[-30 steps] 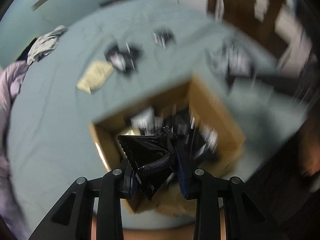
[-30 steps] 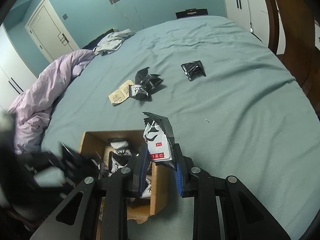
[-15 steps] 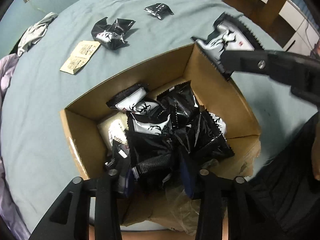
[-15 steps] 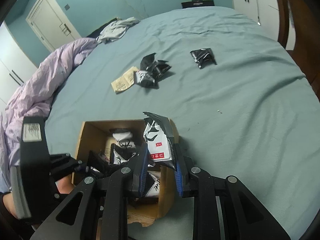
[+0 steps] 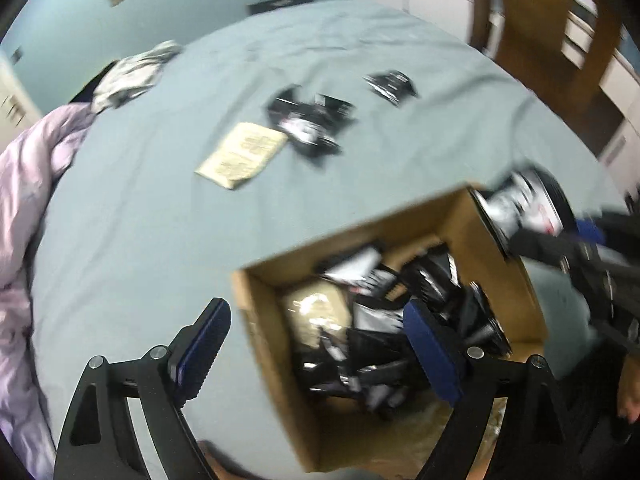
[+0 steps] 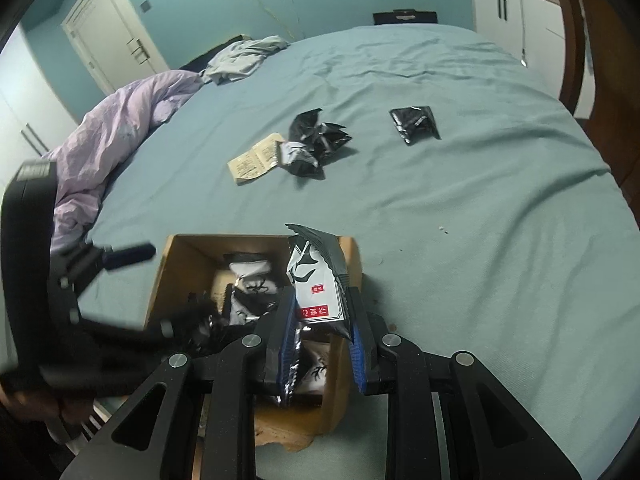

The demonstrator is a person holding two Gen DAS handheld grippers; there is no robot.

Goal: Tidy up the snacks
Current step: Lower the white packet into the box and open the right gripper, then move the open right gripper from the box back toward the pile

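The teal bed [image 6: 460, 208] bears a cardboard box [image 6: 160, 280], loose snack packets [image 6: 316, 144], a beige packet [image 6: 256, 160] and a lilac duvet [image 6: 116, 128].

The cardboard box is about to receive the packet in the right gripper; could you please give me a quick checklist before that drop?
1. Right gripper clamped on the black-and-white packet: ok.
2. Packet over the cardboard box opening: ok, above its right wall.
3. Left gripper empty, jaws just opened: ok.
4. Left gripper clear of the opening: not ok, one finger overlaps it.
5. Room left in the box: cannot tell.
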